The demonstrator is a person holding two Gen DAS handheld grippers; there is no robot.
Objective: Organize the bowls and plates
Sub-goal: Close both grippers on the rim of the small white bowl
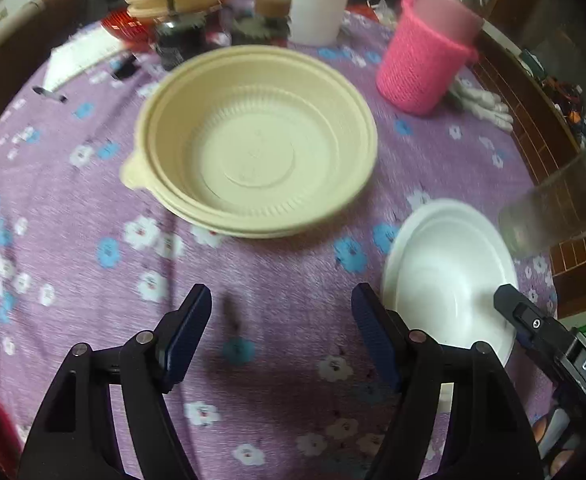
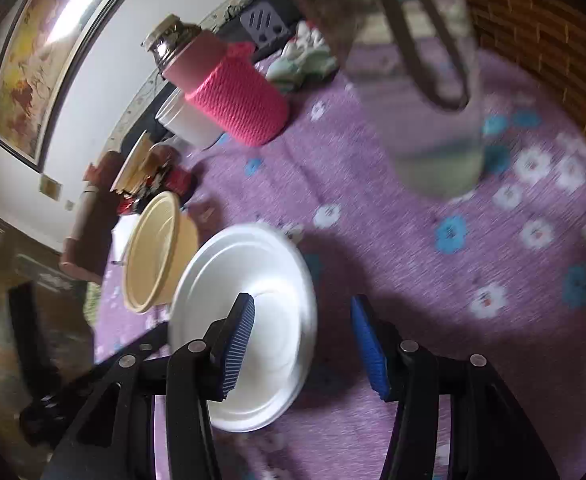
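Here both grippers' fingers [image 1: 189,332] [image 2: 239,344] gape, holding nothing.

A table under a purple flowered cloth [image 1: 285,280] carries stacked cream plastic bowls [image 1: 257,140] at centre, a white shallow bowl [image 1: 449,272] lower right, and a pink knit-sleeved cup [image 1: 425,64] upper right.

Bare cloth [image 1: 285,304] before cream bowl [image 1: 257,140]

Only legible text: white letters "DAS" on a small dark label on the black gripper body [image 1: 565,360] at the lower right edge of the left wrist view; none readable in the right wrist view.
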